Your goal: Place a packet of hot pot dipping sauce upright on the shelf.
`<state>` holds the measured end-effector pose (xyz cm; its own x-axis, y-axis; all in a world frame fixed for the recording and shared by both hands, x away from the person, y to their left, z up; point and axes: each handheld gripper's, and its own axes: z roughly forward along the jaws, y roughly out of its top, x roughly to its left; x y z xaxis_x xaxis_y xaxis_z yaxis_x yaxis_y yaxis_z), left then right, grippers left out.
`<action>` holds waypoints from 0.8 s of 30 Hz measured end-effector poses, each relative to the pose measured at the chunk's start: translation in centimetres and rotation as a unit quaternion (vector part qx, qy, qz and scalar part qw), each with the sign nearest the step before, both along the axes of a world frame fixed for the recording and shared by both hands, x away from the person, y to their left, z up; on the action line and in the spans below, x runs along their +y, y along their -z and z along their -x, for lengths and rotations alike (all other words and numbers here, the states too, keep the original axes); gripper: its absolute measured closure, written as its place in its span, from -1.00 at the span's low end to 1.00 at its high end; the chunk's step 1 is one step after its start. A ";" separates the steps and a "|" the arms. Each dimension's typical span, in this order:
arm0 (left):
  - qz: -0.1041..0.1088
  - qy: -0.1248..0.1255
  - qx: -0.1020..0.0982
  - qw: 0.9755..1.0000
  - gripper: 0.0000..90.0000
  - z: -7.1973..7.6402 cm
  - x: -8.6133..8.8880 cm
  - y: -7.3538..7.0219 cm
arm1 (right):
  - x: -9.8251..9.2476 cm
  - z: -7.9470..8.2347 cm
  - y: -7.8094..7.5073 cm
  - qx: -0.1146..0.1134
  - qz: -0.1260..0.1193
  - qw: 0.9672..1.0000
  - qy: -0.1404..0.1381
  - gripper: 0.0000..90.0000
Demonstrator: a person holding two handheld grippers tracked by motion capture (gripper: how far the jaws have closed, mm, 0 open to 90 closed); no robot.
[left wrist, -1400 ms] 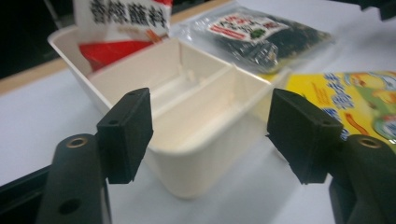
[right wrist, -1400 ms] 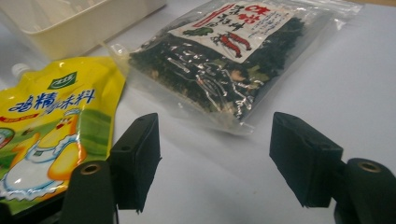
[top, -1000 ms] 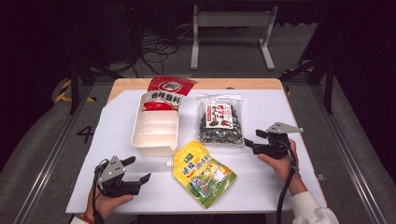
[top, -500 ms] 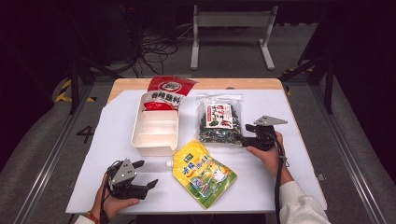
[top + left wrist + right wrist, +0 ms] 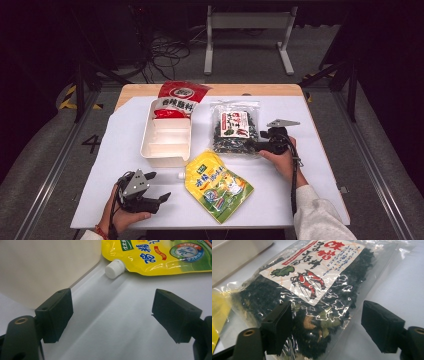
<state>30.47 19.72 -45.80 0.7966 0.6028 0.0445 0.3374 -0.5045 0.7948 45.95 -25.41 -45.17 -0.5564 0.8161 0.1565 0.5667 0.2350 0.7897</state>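
Dark room, cables on the floor behind; white table [image 5: 320, 165] with a wood strip at the far edge.

Left gripper [image 5: 159, 199] low at the near left, held in left hand [image 5: 121, 216], pointing right toward the yellow pouch [image 5: 218, 186]. Jaws spread wide, nothing between them but bare table. In the left gripper view [image 5: 112, 315] the pouch's white cap [image 5: 114, 269] lies ahead, with the tray wall [image 5: 47, 267] at upper left.

Right gripper [image 5: 255, 146] at mid right, held in right hand [image 5: 281, 161], grey sleeve [image 5: 317, 220] coming in from the bottom edge, pointing left at the seaweed bag [image 5: 234, 131]. Jaws spread; in the right gripper view [image 5: 325, 327] they straddle the bag's near corner, left jaw over the plastic, right jaw over bare table. Can't tell if they touch it.

White tray [image 5: 167, 137], divided, left of the bag, with a red packet [image 5: 177, 98] propped in its far end. Pouch lies flat in front of tray and bag, cap toward the left gripper.

Bag: clear plastic, dark dried contents, white label with red crayfish drawing [image 5: 309, 281], lying flat.
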 end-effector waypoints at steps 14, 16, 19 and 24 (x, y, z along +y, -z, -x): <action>-0.009 0.018 0.005 1.000 -0.60 0.0 -0.6 -0.1 | -0.5 -1.4 0.3 0.098 -0.061 0.992 -0.040 0.06; -0.011 0.019 0.005 1.000 -0.60 -0.1 -0.7 -0.1 | -0.7 -1.4 0.4 0.108 -0.074 0.990 -0.043 0.20; -0.006 0.020 0.007 1.000 -0.60 -0.2 -0.9 -0.2 | -1.3 -1.2 0.6 0.112 -0.094 0.988 -0.052 0.43; 0.005 0.025 0.004 1.000 -0.60 -0.4 -1.2 -0.7 | -2.3 0.1 0.3 0.078 -0.105 0.990 -0.055 0.83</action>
